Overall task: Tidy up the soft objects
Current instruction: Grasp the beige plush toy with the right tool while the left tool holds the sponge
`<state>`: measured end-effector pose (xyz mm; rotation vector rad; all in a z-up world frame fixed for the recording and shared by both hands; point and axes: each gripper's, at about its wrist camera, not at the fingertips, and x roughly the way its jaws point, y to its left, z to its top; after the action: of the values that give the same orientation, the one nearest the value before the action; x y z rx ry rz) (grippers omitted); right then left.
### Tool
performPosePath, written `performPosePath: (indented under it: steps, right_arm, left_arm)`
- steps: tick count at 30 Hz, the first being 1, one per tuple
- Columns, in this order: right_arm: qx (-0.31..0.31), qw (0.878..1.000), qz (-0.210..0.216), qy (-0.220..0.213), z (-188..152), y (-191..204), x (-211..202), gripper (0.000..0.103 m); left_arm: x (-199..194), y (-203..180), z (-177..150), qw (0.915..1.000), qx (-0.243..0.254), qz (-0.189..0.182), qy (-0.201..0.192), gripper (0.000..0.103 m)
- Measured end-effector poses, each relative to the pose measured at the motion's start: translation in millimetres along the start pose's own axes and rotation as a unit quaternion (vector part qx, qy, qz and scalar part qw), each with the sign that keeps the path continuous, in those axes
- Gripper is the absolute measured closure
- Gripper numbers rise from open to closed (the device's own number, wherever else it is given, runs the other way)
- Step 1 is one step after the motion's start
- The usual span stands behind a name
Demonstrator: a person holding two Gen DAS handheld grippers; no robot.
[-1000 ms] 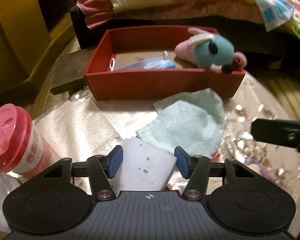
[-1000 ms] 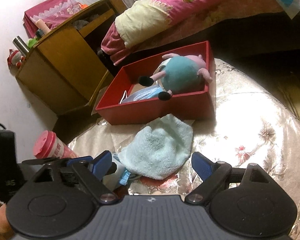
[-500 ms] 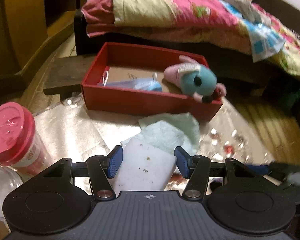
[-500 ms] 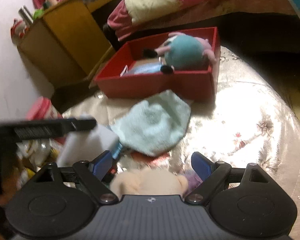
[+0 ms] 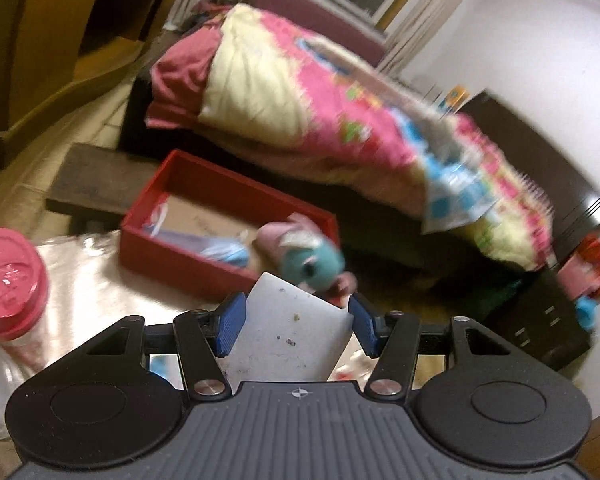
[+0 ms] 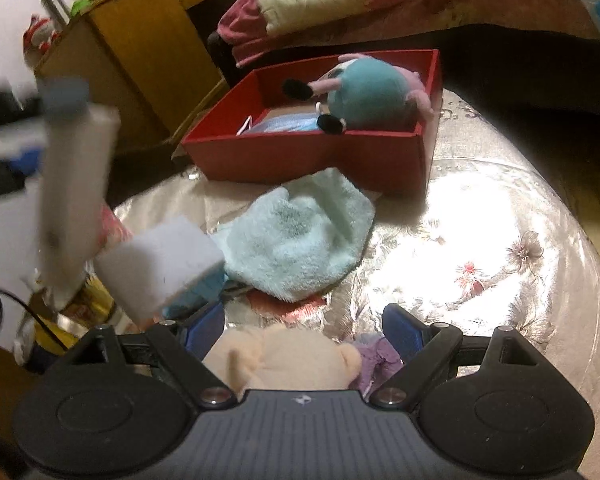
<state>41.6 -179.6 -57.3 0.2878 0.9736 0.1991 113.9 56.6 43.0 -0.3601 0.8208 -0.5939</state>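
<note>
Shiny tablecloth [image 6: 480, 216] underneath: left gripper [image 5: 296, 322] clamps a white sponge [image 5: 288, 332], lifted for the red box [image 6: 312, 152]; right gripper [image 6: 304, 326] gapes over a teddy [image 6: 288, 356]

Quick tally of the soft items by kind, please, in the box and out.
Plush toys: 2, pig, bear
Sponges: 2, held sponge, table sponge
Towel: 1
Mask: 1
Total: 6

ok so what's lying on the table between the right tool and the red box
In the right wrist view, a crumpled light blue terry towel lies between the right tool and the red cardboard box, its far edge almost at the box wall.
</note>
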Motion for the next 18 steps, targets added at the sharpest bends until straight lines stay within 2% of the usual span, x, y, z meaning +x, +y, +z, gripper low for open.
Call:
performPosePath:
  steps: [6,12,18]
  right_arm:
    - [-0.029,1.000,0.005,0.006,-1.5,3.8,0.2,0.039]
    - [-0.089,0.996,0.011,0.013,-8.4,8.9,-0.9,0.037]
    - [-0.127,0.992,0.013,0.025,-16.6,11.8,7.0,0.036]
  left_arm:
    - [-5.1,-11.8,2.4,0.9998,0.011,-0.006,-0.015,0.046]
    - [4.6,-5.5,-2.4,0.9998,0.010,0.019,0.003,0.046]
    - [11.7,-8.9,-9.3,0.9991,0.029,0.026,0.019,0.046]
